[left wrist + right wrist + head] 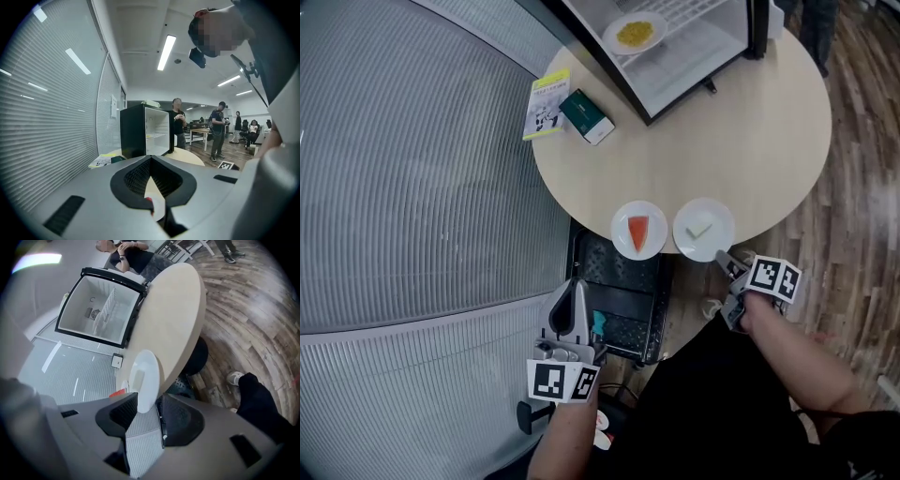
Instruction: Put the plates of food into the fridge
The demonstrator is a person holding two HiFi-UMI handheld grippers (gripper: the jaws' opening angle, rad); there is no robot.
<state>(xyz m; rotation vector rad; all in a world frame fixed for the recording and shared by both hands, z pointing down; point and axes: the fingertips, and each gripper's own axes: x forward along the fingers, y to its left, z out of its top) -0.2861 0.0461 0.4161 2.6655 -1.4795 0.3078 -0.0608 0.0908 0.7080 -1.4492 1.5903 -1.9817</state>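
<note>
Two white plates sit at the round table's (pixel 741 141) near edge: one with an orange-red slice (pixel 638 230), one with a pale green piece (pixel 704 229). My right gripper (pixel 724 262) is at the green-piece plate's near rim. In the right gripper view that rim (pixel 145 380) lies between the parted jaws of the right gripper (pixel 146 411), which is open. My left gripper (pixel 575 289) hangs below the table edge, left of the plates, its left-gripper-view tips (pixel 150 161) together with nothing held. A third plate with yellow food (pixel 635 33) rests inside the open fridge (pixel 675 66).
A yellow booklet (pixel 547 103) and a dark green box (pixel 587 116) lie on the table's left side. A black mesh crate (pixel 619 300) stands under the table edge. A ribbed grey wall (pixel 412 187) runs along the left. Several people (pixel 218 129) stand beyond the fridge (pixel 145 129).
</note>
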